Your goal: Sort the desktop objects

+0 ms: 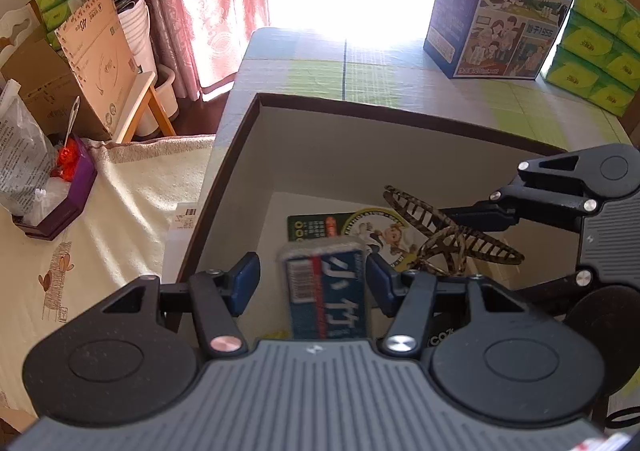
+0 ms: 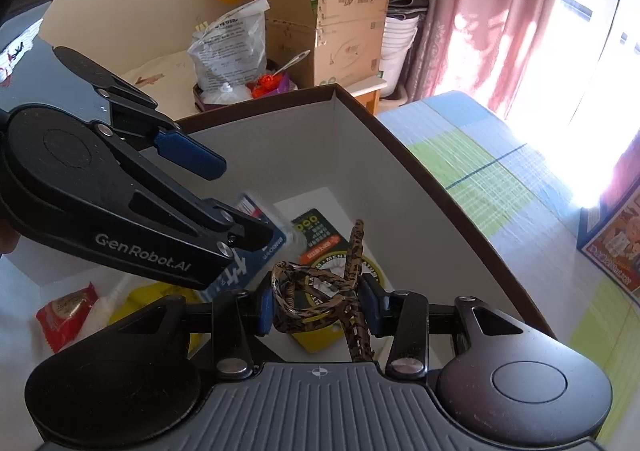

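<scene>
Your box (image 1: 320,119), brown rim w/ pale walls, holds a green card (image 1: 316,227), red packet (image 2: 66,309) & yellow bag. Left gripper (image 1: 312,279): jaws part-open around the blue pack (image 1: 326,291), not pinching. Right gripper (image 2: 316,303) clamps the mottled brown hair claw (image 2: 316,291) over the box.

- A checked tablecloth (image 1: 312,63) is covering the table.
- A brown-rimmed box (image 1: 328,103), a milk carton (image 1: 504,7) and green tissue packs (image 1: 596,35) are sitting on it.
</scene>
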The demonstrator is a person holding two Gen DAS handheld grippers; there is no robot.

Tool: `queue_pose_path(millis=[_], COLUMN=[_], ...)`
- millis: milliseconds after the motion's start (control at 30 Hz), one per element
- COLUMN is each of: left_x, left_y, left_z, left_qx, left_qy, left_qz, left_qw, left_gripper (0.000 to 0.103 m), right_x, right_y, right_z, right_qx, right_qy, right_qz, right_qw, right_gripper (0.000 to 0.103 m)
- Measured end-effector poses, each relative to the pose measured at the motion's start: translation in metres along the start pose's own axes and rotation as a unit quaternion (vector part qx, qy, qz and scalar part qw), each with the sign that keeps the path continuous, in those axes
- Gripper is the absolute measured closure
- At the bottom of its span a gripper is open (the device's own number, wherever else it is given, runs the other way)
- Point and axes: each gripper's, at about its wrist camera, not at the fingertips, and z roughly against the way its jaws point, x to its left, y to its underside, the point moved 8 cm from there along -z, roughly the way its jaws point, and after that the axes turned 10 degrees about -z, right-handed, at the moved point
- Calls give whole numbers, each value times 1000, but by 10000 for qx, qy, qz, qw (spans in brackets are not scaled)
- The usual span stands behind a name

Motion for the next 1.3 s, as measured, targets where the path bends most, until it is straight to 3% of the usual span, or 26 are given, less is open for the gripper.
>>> queue_pose_path(millis=[467, 667, 1067, 1167, 1300], left_x=[11, 9, 5, 2, -2], left_y=[-1, -2, 1, 6, 13], left_z=[11, 18, 53, 70, 95], left_qx=[-139, -215, -539, -675, -855], left_qy=[-119, -131, 21, 62, -24], left_qz=[1, 2, 110, 143, 155], left_qw=[9998, 9997, 9985, 9976, 9962], left_gripper=[43, 39, 29, 25, 18], right_x=[3, 0, 6, 11, 19], right_y=[-9, -16, 1, 9, 16], right_z=[0, 6, 58, 77, 101], right_qx=[19, -325, -634, -705, -837], right_qy=[57, 182, 87, 125, 184], right_qz=[-89, -132, -627, -796, -963], right_qw=[9999, 9992, 9960, 9943, 9917], right_gripper=[63, 61, 8, 2, 2])
